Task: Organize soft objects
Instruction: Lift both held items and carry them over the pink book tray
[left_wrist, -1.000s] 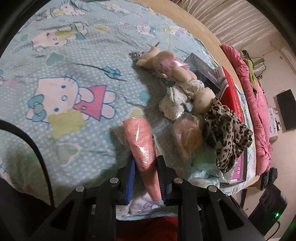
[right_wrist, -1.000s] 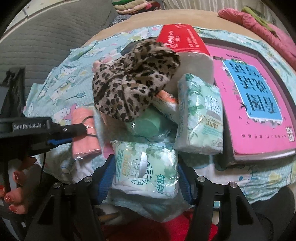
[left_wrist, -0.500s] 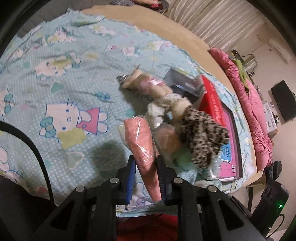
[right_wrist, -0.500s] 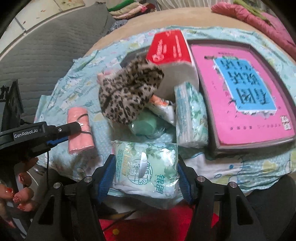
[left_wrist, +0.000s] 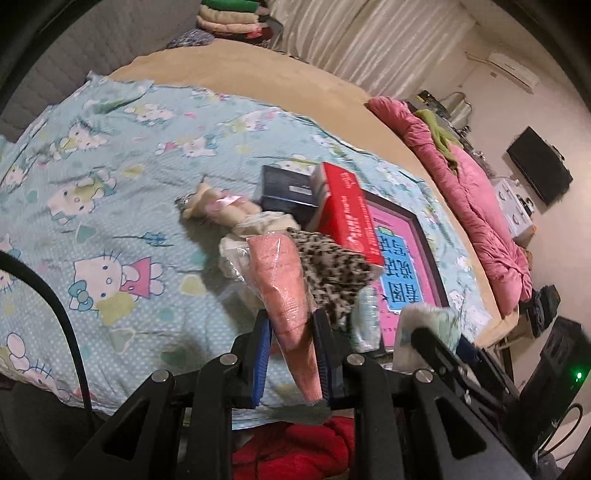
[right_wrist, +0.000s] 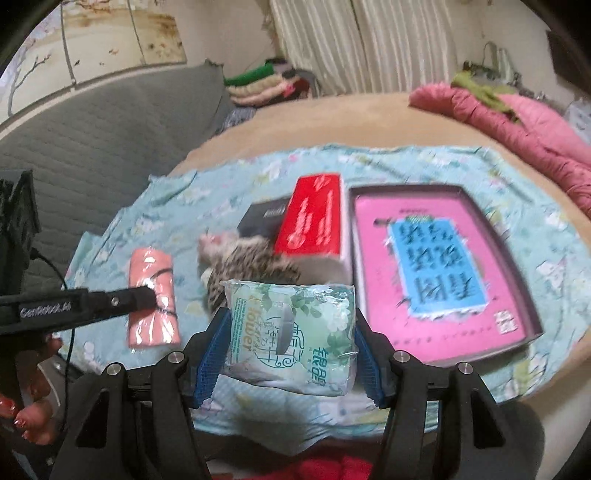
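We had both hands loaded. Our left gripper (left_wrist: 291, 354) was clamped narrow on the pink rolled towel (left_wrist: 284, 291), still in its clear wrapper, pinched low on the roll so most of it stuck out ahead of the fingers. In the right wrist view the same roll hung clear above the bed sheet (left_wrist: 122, 177), a thin black band around its middle. Our right gripper (right_wrist: 291, 347) was closed on the green tissue pack (right_wrist: 291, 325), jaws set wide across its short sides, the soft packet bulging a little between the blue pads. We judged that grip sensible: squeezing the flat faces would only have crumpled it.

Both items were off the bed and held over its near edge. Below us the pile waited: the leopard-print cloth (left_wrist: 328, 273) slumped against the red box (right_wrist: 314, 218), a small plush doll (left_wrist: 218, 206) lying beside a dark box (left_wrist: 288, 192), and the big pink book (right_wrist: 439, 273) flat to the right. Another tissue pack (left_wrist: 365, 317) lay at the edge of the heap.

We read this as the carrying step, two soft things gathered at once; where they belonged, we could not tell.
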